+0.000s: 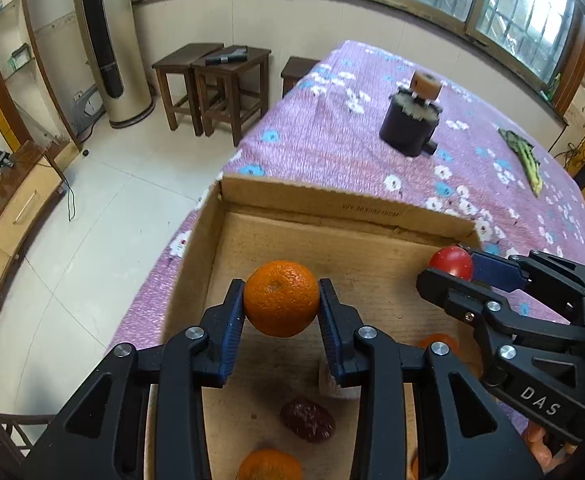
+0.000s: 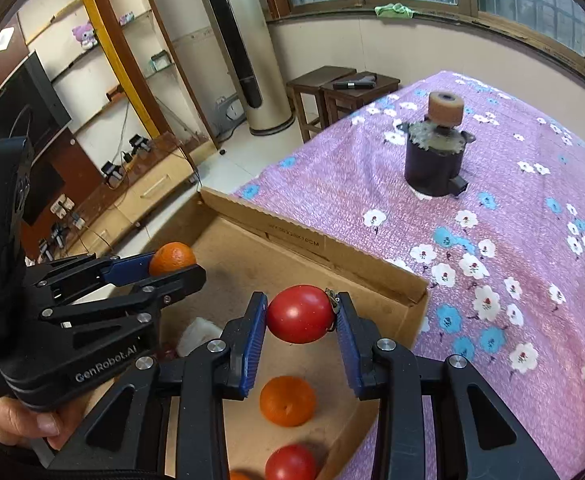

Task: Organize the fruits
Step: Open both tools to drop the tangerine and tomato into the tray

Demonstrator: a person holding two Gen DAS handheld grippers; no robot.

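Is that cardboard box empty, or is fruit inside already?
Not empty. The cardboard box holds an orange, a tomato and a dark dried fruit on its floor.

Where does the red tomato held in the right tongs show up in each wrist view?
Left wrist: the tomato sits at right of centre, half hidden by the right tongs.
Right wrist: the tomato is centre frame.
Shared landmark: the cardboard box far wall.
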